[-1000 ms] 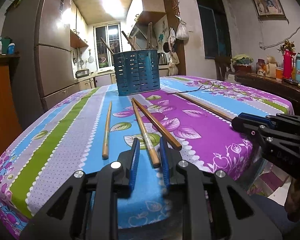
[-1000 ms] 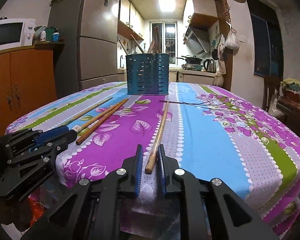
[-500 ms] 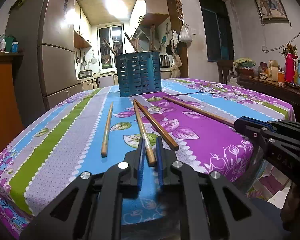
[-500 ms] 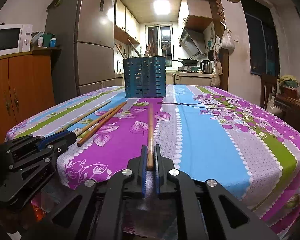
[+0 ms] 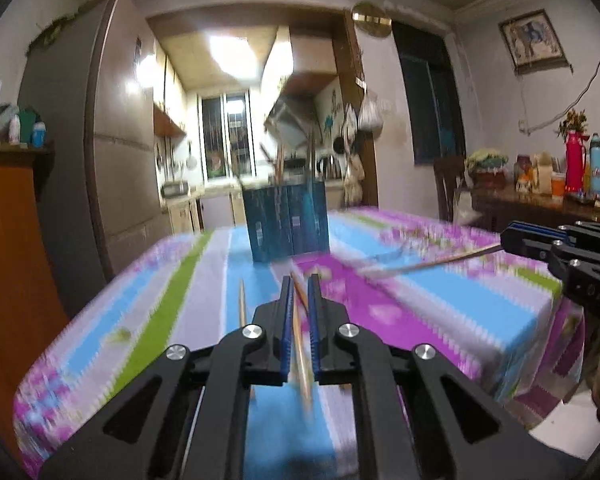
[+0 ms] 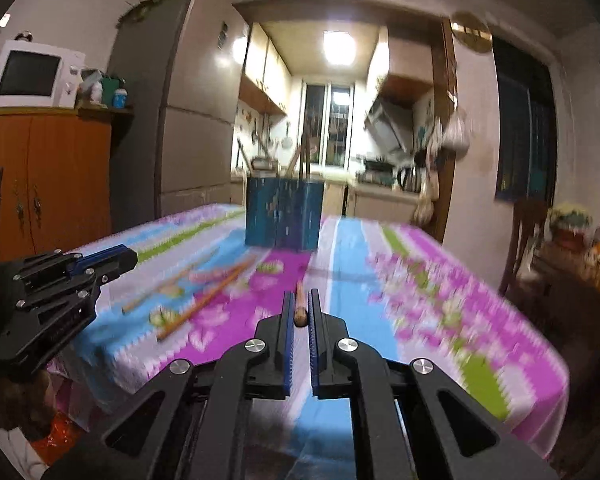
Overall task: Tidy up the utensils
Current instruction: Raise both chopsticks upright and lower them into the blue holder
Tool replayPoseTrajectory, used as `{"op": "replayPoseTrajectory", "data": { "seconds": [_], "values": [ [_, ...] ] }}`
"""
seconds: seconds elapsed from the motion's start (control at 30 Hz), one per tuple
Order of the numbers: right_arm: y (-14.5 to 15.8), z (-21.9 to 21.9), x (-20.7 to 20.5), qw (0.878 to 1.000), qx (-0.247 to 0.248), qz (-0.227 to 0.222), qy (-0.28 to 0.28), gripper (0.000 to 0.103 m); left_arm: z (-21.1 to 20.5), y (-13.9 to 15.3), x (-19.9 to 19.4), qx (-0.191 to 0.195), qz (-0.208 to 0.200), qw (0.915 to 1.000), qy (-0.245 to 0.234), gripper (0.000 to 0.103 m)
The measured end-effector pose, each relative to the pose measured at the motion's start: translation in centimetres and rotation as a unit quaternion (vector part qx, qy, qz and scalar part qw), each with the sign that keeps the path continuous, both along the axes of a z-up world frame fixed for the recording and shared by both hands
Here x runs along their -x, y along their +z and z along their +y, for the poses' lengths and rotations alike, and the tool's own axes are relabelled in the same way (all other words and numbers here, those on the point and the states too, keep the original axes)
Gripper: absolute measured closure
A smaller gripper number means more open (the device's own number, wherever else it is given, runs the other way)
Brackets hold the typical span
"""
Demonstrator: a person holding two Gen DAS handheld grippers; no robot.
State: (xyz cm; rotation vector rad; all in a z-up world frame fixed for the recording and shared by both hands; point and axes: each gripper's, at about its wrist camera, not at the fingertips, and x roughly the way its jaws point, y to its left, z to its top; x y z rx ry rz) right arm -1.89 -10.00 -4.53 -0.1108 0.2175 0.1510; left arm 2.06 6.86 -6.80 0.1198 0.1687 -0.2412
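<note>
My left gripper (image 5: 299, 286) is shut on a wooden chopstick (image 5: 302, 364) and holds it above the floral tablecloth (image 5: 440, 300). My right gripper (image 6: 299, 300) is shut on another wooden chopstick (image 6: 299, 307), also lifted; it shows in the left wrist view (image 5: 428, 266). A blue slotted utensil holder (image 5: 287, 220) with several sticks in it stands at the table's far middle (image 6: 285, 218). One chopstick (image 5: 242, 308) lies left of my left gripper. Two more chopsticks (image 6: 204, 300) lie on the cloth. Both views are motion-blurred.
A grey fridge (image 5: 116, 184) and an orange cabinet (image 6: 44, 180) with a microwave (image 6: 32, 74) stand to the left. A side table (image 5: 540, 200) with flasks and jars is to the right. A chair (image 6: 524, 236) stands beside the table.
Both grippers closed on a chopstick each, then lifted them off the cloth; both cameras have risen and tilted, blurring the view.
</note>
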Motion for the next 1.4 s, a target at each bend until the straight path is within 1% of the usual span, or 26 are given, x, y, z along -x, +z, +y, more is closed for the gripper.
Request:
{"op": "replayPoseTrajectory", "data": {
  "seconds": [0.1, 0.13, 0.2, 0.23, 0.27, 0.37, 0.4, 0.47, 0.5, 0.57, 0.6, 0.63, 0.73, 0.8, 0.83, 0.87, 0.93, 0.97, 1.1, 1.13, 1.2, 1.23, 1.27, 1.4],
  "values": [
    [2.8, -0.6, -0.3, 0.999, 0.003, -0.031, 0.015, 0.095, -0.2, 2.1, -0.8, 0.000, -0.033, 0.9995, -0.001, 0.098],
    [3.5, -0.8, -0.6, 0.999, 0.001, -0.037, 0.021, 0.095, -0.3, 2.8, -1.3, 0.000, -0.043, 0.9991, -0.002, 0.100],
    [5.2, -1.4, -1.7, 0.998, -0.002, -0.048, 0.029, 0.095, -0.3, 3.5, -2.5, 0.005, -0.045, 0.9990, -0.005, 0.100],
    [5.9, -1.6, -2.2, 0.998, -0.002, -0.053, 0.030, 0.095, -0.2, 3.9, -3.3, 0.004, -0.045, 0.9990, -0.001, 0.103],
    [6.7, -1.7, -2.7, 0.998, 0.001, -0.059, 0.031, 0.095, 0.2, 4.1, -3.7, 0.005, -0.044, 0.9990, -0.002, 0.103],
    [7.9, -1.9, -3.2, 0.997, 0.000, -0.065, 0.041, 0.095, 1.2, 4.6, -3.4, 0.005, -0.037, 0.9993, -0.004, 0.103],
    [7.9, -2.0, -2.9, 0.997, 0.001, -0.067, 0.043, 0.095, 1.6, 4.2, -2.9, 0.009, -0.030, 0.9995, -0.008, 0.103],
    [7.2, -2.1, -2.6, 0.997, 0.000, -0.060, 0.045, 0.095, 2.0, 2.4, -1.5, 0.009, -0.001, 0.9998, -0.017, 0.102],
    [6.4, -2.2, -2.1, 0.998, 0.001, -0.052, 0.044, 0.095, 1.9, 0.8, -0.8, 0.005, 0.023, 0.9994, -0.026, 0.101],
    [5.1, -2.4, -1.2, 0.998, -0.002, -0.039, 0.042, 0.095, 1.5, -2.1, 0.5, -0.011, 0.056, 0.9978, -0.034, 0.097],
    [4.5, -2.6, -0.7, 0.999, -0.007, -0.032, 0.041, 0.095, 1.3, -3.9, 0.8, -0.017, 0.083, 0.9957, -0.039, 0.096],
    [4.0, -2.7, -0.3, 0.999, -0.009, -0.028, 0.040, 0.095, 1.1, -5.0, 0.9, -0.021, 0.094, 0.9946, -0.038, 0.096],
    [2.6, -2.5, 0.6, 0.999, -0.013, -0.010, 0.041, 0.095, 0.7, -6.7, 1.2, -0.027, 0.094, 0.9947, -0.031, 0.096],
    [1.8, -2.2, 0.6, 0.999, -0.009, -0.002, 0.042, 0.095, 0.6, -7.0, 1.1, -0.031, 0.081, 0.9959, -0.026, 0.092],
    [1.7, -2.1, 0.6, 0.999, -0.009, 0.001, 0.044, 0.095, 0.5, -7.1, 1.0, -0.030, 0.079, 0.9960, -0.028, 0.087],
    [1.5, -1.9, 0.6, 0.999, -0.010, 0.004, 0.045, 0.095, 0.4, -7.3, 0.7, -0.031, 0.080, 0.9959, -0.028, 0.084],
    [1.4, -1.7, 0.5, 0.999, -0.009, 0.007, 0.047, 0.095, 0.4, -7.6, 0.7, -0.030, 0.080, 0.9960, -0.026, 0.083],
    [1.5, -1.6, 0.4, 0.999, -0.008, 0.008, 0.048, 0.095, 0.3, -7.4, 0.6, -0.028, 0.081, 0.9960, -0.025, 0.079],
    [1.4, -1.7, -0.1, 0.999, -0.012, 0.009, 0.047, 0.095, 0.2, -7.3, 0.6, -0.029, 0.075, 0.9967, -0.013, 0.073],
    [1.5, -1.7, -0.2, 0.999, -0.012, 0.010, 0.046, 0.095, 0.1, -7.3, 0.5, -0.028, 0.076, 0.9966, -0.012, 0.076],
    [1.4, -1.6, -0.3, 0.999, -0.013, 0.010, 0.047, 0.095, -0.1, -7.4, 0.5, -0.026, 0.075, 0.9967, -0.016, 0.085],
    [1.4, -1.5, -0.3, 0.999, -0.011, 0.010, 0.047, 0.095, -0.5, -7.5, 0.6, -0.030, 0.071, 0.9969, -0.017, 0.092],
    [1.4, -1.6, -0.4, 0.999, -0.011, 0.011, 0.047, 0.095, -0.7, -7.6, 0.6, -0.032, 0.067, 0.9971, -0.015, 0.094],
    [1.0, -1.5, -0.7, 0.999, -0.010, 0.016, 0.048, 0.095, -0.7, -7.5, 0.2, -0.019, 0.066, 0.9976, -0.011, 0.095]
  ]
}}
